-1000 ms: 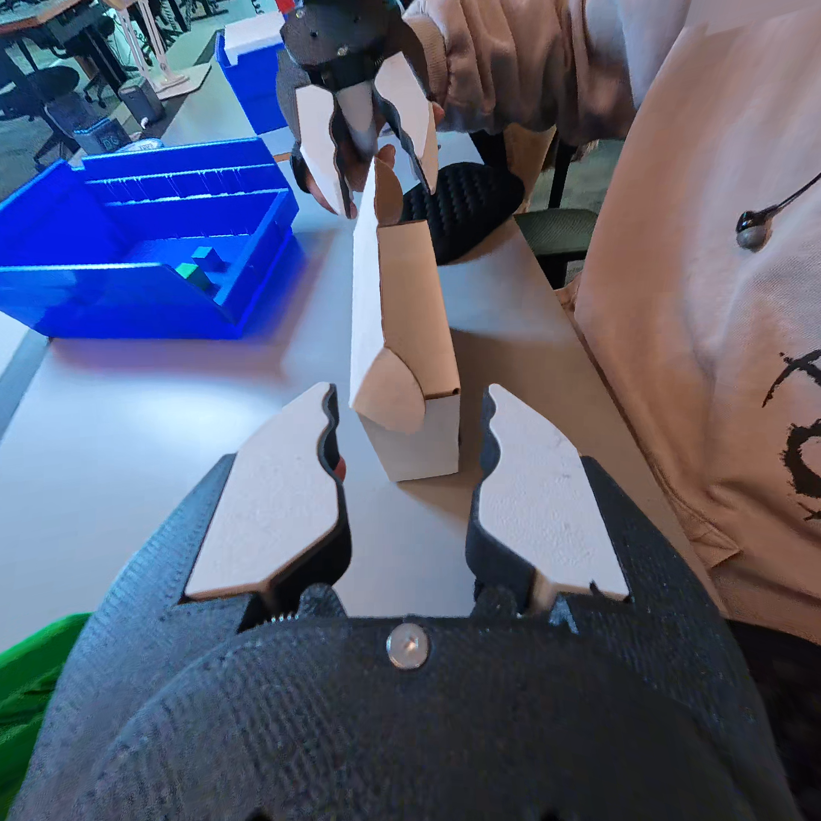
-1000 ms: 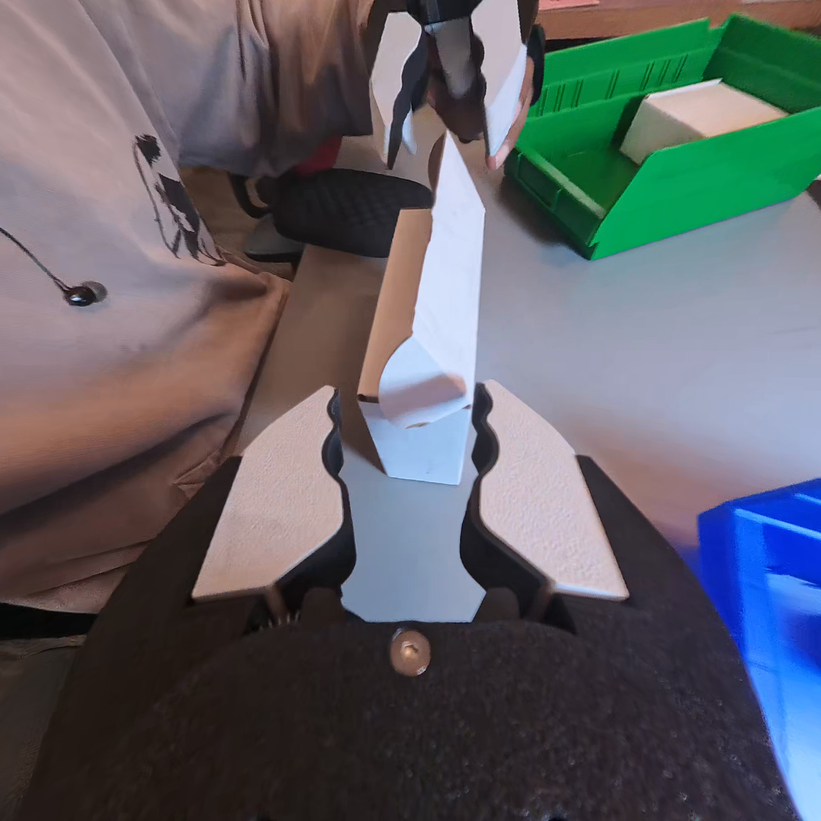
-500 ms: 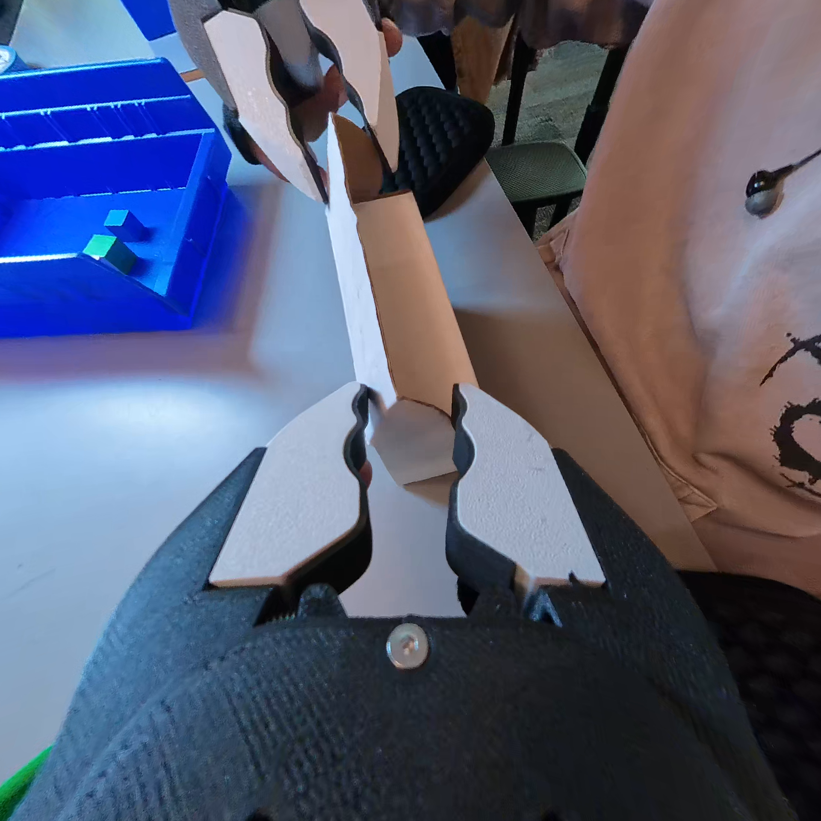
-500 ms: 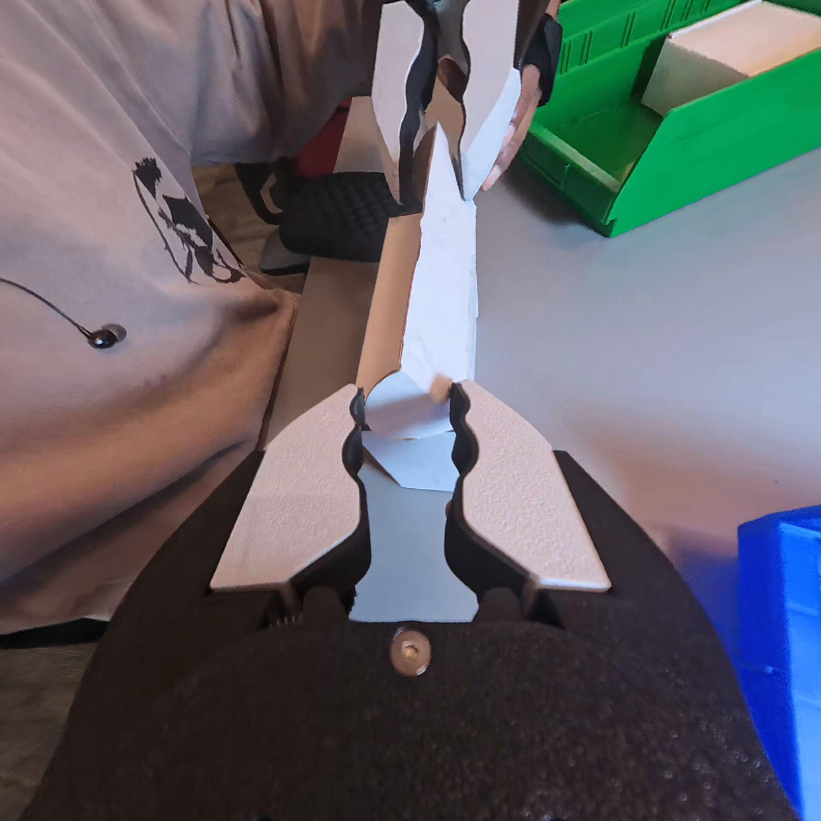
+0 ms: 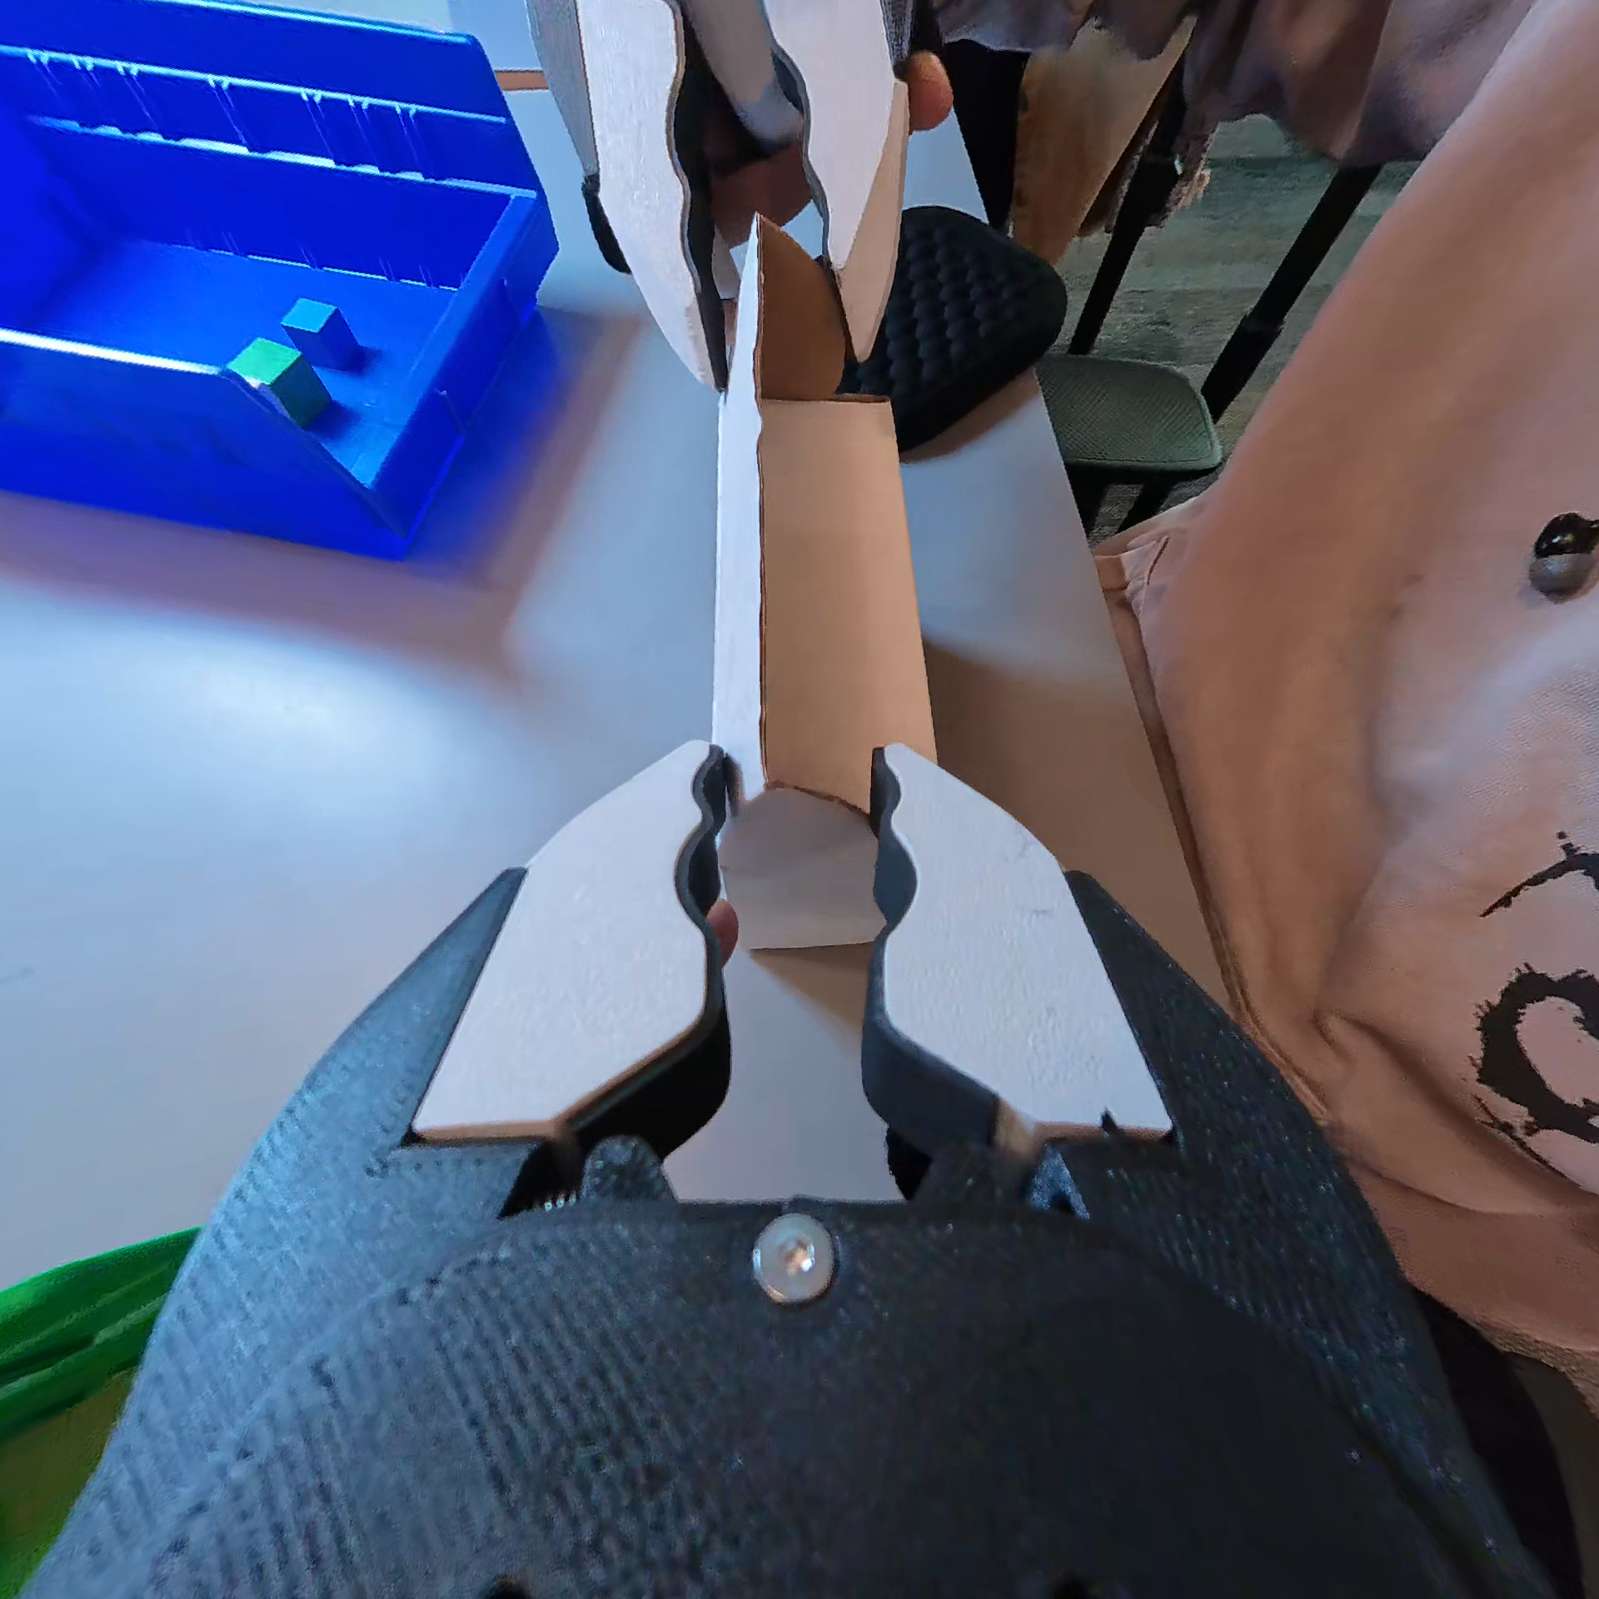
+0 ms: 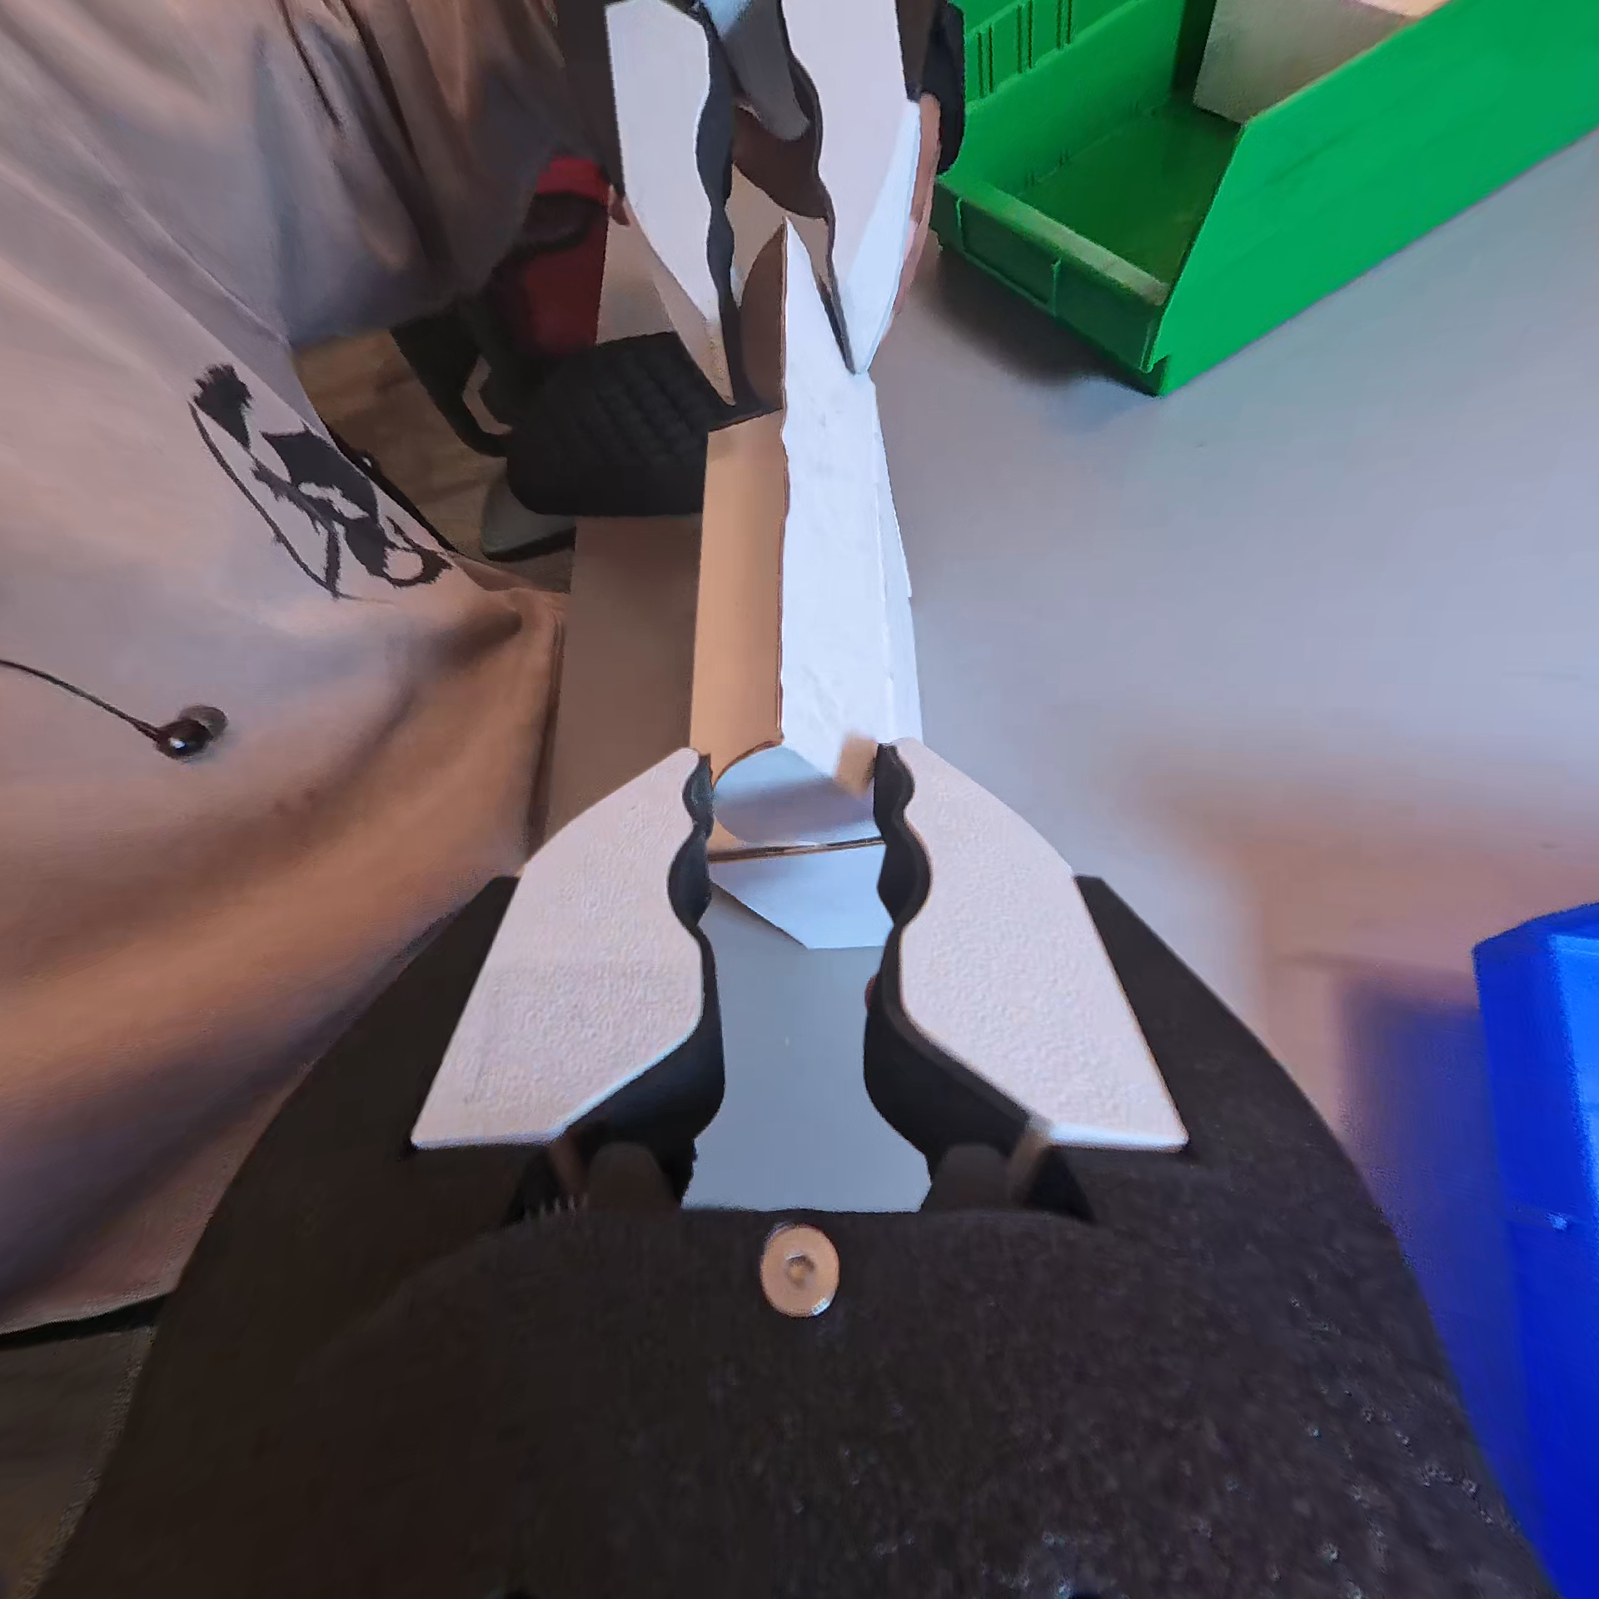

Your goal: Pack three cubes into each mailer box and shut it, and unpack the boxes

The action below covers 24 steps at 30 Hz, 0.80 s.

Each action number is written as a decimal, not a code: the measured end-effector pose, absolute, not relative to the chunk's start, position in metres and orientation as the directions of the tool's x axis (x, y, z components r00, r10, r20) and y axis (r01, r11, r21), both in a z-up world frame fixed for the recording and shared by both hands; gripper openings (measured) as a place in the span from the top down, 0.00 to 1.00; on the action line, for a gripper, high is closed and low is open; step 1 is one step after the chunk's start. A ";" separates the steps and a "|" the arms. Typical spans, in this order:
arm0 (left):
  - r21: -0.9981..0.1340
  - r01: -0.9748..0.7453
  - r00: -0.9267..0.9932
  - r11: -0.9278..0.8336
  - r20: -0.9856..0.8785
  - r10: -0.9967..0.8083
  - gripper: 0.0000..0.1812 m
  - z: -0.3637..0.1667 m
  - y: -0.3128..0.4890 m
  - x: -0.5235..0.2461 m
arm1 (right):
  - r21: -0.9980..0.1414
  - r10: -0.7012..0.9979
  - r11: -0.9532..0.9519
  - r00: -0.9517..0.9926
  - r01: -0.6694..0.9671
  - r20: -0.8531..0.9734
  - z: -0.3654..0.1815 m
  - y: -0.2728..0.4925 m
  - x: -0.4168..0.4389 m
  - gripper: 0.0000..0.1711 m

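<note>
A mailer box (image 5: pixel 831 606), white outside and brown inside, stands on the grey table with its lid flap raised between my two grippers. My left gripper (image 5: pixel 796 761) is closed on the near end flap, which touches both fingers. My right gripper (image 6: pixel 792 761) is closed on the opposite end flap of the mailer box (image 6: pixel 831 562). Each gripper shows at the far end in the other's view: right gripper (image 5: pixel 783 346), left gripper (image 6: pixel 792 372). A green cube (image 5: pixel 277 376) and a blue cube (image 5: pixel 320 329) lie in the blue bin (image 5: pixel 173 433). The box's inside is hidden.
A green bin (image 6: pixel 1255 216) holding another white box (image 6: pixel 1281 52) stands beyond the box in the right wrist view. The blue bin's corner (image 6: pixel 1540 1125) is close on the right there. The person's torso (image 5: pixel 1384 692) and a black chair (image 5: pixel 952 320) are at the table edge. About 12 cm separates my left fingertips from my right. From the right gripper's tips to the green cube (image 5: pixel 277 376) is close to 25 cm.
Both grippers moved in from the box's two ends and narrowed their jaws onto the end flaps. The jaw gaps have stayed the same over the last half second.
</note>
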<state>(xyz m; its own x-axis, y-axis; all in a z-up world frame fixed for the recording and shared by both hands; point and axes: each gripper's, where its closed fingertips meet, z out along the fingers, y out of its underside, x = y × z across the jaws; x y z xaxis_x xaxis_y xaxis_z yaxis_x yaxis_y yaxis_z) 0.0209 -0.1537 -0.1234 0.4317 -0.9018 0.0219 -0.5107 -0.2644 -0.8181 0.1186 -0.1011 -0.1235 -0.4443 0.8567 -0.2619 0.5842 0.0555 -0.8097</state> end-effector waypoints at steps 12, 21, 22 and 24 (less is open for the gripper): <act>-0.840 -0.505 0.456 -0.201 -0.062 -0.888 0.82 -0.126 -0.159 0.025 | -0.825 0.871 0.197 -0.481 0.529 -0.100 -0.128 -0.099 0.119 0.79; -0.831 -0.353 0.573 -0.430 0.171 -0.802 0.86 -0.122 -0.143 0.018 | -0.818 0.883 0.155 -0.450 0.554 -0.138 -0.127 -0.097 0.117 0.79; -0.829 -0.338 0.584 -0.445 0.186 -0.790 0.87 -0.122 -0.142 0.019 | -0.815 0.883 0.143 -0.444 0.561 -0.151 -0.127 -0.097 0.117 0.79; -0.828 -0.318 0.593 -0.462 0.207 -0.778 0.87 -0.121 -0.142 0.020 | -0.813 0.880 0.123 -0.441 0.569 -0.175 -0.126 -0.097 0.117 0.79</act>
<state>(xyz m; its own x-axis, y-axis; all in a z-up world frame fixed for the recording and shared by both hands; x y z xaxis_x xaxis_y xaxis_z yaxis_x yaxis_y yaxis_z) 0.0201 -0.1417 -0.1211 0.5925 -0.7785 0.2072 -0.3181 -0.4624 -0.8276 0.1174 -0.0967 -0.1260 -0.4413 0.8800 -0.1754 0.5691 0.1234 -0.8129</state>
